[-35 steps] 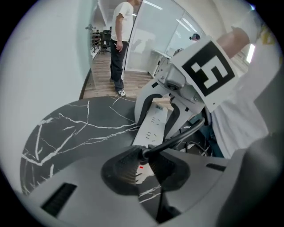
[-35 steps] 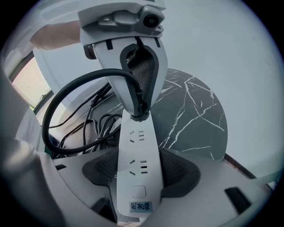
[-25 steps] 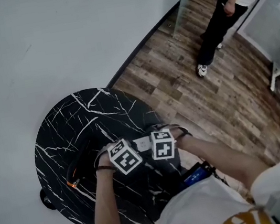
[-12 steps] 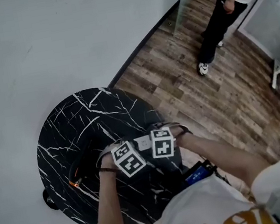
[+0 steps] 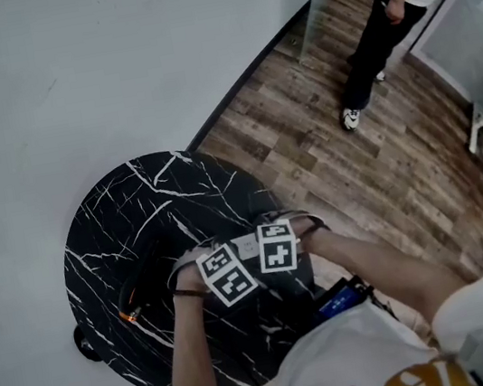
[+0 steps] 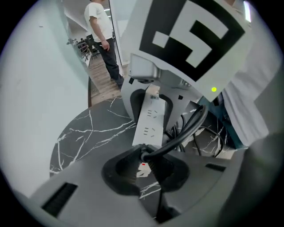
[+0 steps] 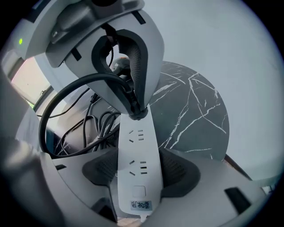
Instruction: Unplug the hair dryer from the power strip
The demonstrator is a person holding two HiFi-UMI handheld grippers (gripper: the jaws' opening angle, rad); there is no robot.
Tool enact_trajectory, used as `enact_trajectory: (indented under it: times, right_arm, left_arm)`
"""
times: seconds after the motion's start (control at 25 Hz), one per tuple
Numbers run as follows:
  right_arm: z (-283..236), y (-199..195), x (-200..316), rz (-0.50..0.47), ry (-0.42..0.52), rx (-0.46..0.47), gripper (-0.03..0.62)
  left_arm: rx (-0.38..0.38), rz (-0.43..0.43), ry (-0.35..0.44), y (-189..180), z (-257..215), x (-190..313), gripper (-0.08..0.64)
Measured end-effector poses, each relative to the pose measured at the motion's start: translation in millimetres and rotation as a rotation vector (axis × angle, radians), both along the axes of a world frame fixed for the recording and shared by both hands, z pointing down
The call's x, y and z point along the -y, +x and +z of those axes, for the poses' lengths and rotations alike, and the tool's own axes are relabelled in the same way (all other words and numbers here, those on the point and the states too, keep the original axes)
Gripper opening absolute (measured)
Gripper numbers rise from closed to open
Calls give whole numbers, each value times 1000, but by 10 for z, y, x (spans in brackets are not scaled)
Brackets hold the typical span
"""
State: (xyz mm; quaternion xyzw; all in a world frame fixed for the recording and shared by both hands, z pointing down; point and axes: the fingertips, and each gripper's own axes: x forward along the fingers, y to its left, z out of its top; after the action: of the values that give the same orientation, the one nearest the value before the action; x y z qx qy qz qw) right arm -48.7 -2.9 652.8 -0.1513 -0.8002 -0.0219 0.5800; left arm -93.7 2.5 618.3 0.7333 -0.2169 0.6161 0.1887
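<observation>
the white power strip (image 7: 135, 137) runs lengthwise through my right tongs (image 7: 138, 177), sockets up, over the black marble bench (image 6: 88, 133); those tongs are clamped on its sides near the switch end. at its far end my left tongs (image 6: 143, 165), pointing down and only narrowly parted, pinch the black plug (image 6: 145, 154).

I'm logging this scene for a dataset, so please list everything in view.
table: one, black marble with white veins, against the white wall
power strip: one, white, on the table
plug: one, black, at the power strip's end
cables: several, black, tangled beside the strip
bystander: one, white top, dark trousers, on the wooden floor
left tongs: grey, closed on the plug
right tongs: grey, closed on the power strip
</observation>
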Motion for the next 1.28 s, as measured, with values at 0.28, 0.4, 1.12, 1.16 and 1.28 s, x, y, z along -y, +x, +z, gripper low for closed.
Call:
enact_trajectory:
  times: [0.28, 0.4, 1.12, 1.16, 1.28]
  right_arm:
    - [12, 5, 12, 21, -6, 6, 278]
    - [15, -2, 3, 18, -3, 2, 278]
    - [11, 1, -1, -1, 7, -18, 278]
    - [11, 7, -4, -1, 7, -18, 278]
    - [8, 3, 0, 10, 1, -10, 278]
  left_arm:
    - [-214, -90, -176, -29, -85, 137, 54]
    - [-61, -14, -70, 8, -52, 43, 49]
    - [-19, -39, 19, -4, -8, -6, 46]
    - [-65, -66, -14, -12, -2, -11, 46]
    - [-168, -101, -127, -103, -59, 132, 49]
